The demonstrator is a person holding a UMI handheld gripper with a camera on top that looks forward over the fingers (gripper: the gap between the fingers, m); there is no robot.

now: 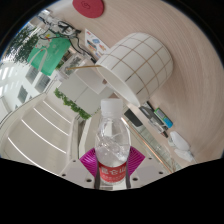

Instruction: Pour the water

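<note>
Farthest left lies the white striped surface [45, 125] with a green sprig [70, 100] just beyond it; past that, at the middle, the water bottle [113, 140] stands up between the gripper's [112, 172] two fingers, its white cap [111, 105] still on and its red label [112, 175] low between the pink pads [92, 160]. The fingers look clenched on the bottle — both pads press its lower body with no gap showing on either side — so it appears held, not merely standing between them. Above and to the right of the cap is a white cylinder with a grid pattern [140, 62], lying tilted, and farther right a clutter of small items [160, 120] too small to name. No cup or other receiving vessel can be made out for certain. To do this step well, I judge the grip should stay firm and low while the bottle is carried upright toward whatever is to be filled; the cap looks closed, so it would need to come off before any tilt — and the tilt itself should be slow, the neck brought near the target's rim first.
</note>
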